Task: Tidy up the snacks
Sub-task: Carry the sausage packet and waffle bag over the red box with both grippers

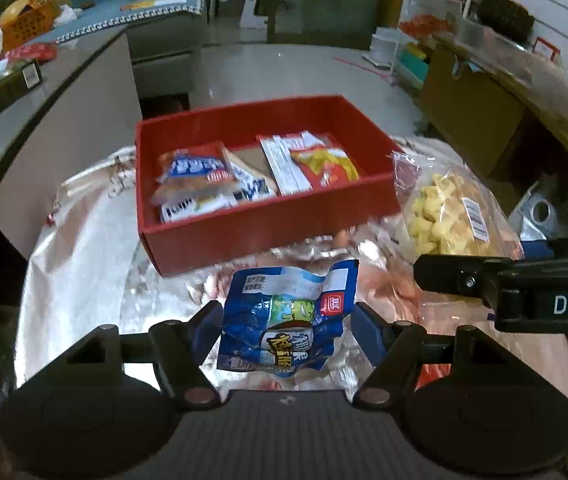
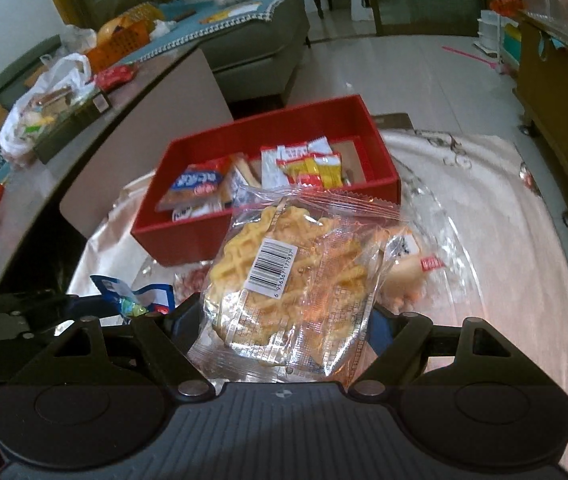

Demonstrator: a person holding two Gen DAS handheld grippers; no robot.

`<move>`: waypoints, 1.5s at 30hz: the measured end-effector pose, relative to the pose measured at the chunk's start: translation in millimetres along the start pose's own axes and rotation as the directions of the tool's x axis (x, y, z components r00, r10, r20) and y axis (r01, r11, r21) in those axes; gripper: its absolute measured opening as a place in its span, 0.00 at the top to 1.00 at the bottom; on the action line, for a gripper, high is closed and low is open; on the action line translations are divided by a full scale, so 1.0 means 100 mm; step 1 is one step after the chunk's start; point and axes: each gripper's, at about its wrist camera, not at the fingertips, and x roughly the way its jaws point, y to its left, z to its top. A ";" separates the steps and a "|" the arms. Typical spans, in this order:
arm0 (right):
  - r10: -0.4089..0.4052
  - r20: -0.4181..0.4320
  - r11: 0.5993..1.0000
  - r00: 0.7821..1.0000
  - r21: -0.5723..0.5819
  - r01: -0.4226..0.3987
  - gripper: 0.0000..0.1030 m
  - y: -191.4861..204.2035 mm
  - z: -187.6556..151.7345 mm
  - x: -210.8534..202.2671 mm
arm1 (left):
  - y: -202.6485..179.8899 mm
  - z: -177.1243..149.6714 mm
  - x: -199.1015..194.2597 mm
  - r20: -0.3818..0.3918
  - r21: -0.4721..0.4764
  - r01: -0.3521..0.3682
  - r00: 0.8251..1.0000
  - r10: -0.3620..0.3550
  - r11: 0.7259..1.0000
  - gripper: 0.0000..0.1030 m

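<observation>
Left gripper (image 1: 288,320) clamps a crumpled blue snack packet (image 1: 284,316); right gripper (image 2: 284,320) grips a clear-wrapped waffle (image 2: 284,276) near the red box (image 2: 188,236).

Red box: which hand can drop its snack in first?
Probably left: its blue snack packet hangs right before the red box. The right tool's waffle pack sits farther off to the side.

Right gripper (image 1: 564,300) reads "DAS"; waffle packet (image 2: 284,280) barcode "6 956367 17937".
</observation>
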 end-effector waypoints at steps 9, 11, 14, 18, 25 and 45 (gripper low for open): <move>0.013 0.037 1.000 0.999 -0.002 -0.013 0.18 0.00 0.19 -0.01 | 0.11 0.27 -0.02 0.063 -0.052 -0.026 0.998 0.030 0.998 0.38; 0.011 0.050 1.000 0.999 0.002 -0.011 0.18 -0.02 0.26 -0.01 | 0.14 0.35 -0.01 0.082 -0.066 -0.036 0.996 0.042 0.997 0.38; 0.012 0.071 1.000 0.997 0.009 -0.013 0.18 -0.06 0.37 0.00 | 0.16 0.47 0.00 0.115 -0.075 -0.053 0.992 0.061 0.996 0.38; 0.018 0.093 1.000 0.996 0.012 -0.019 0.18 -0.08 0.53 0.05 | 0.16 0.62 0.05 0.140 -0.085 -0.062 0.987 0.073 0.994 0.38; 0.033 0.103 0.999 0.994 0.011 -0.034 0.18 -0.07 0.73 0.19 | 0.15 0.79 0.16 0.161 -0.094 -0.074 0.983 0.089 0.993 0.38; 0.032 0.108 0.999 0.994 0.020 -0.034 0.18 -0.16 0.99 0.42 | 0.18 1.08 0.43 0.183 -0.099 -0.123 0.973 0.139 0.987 0.38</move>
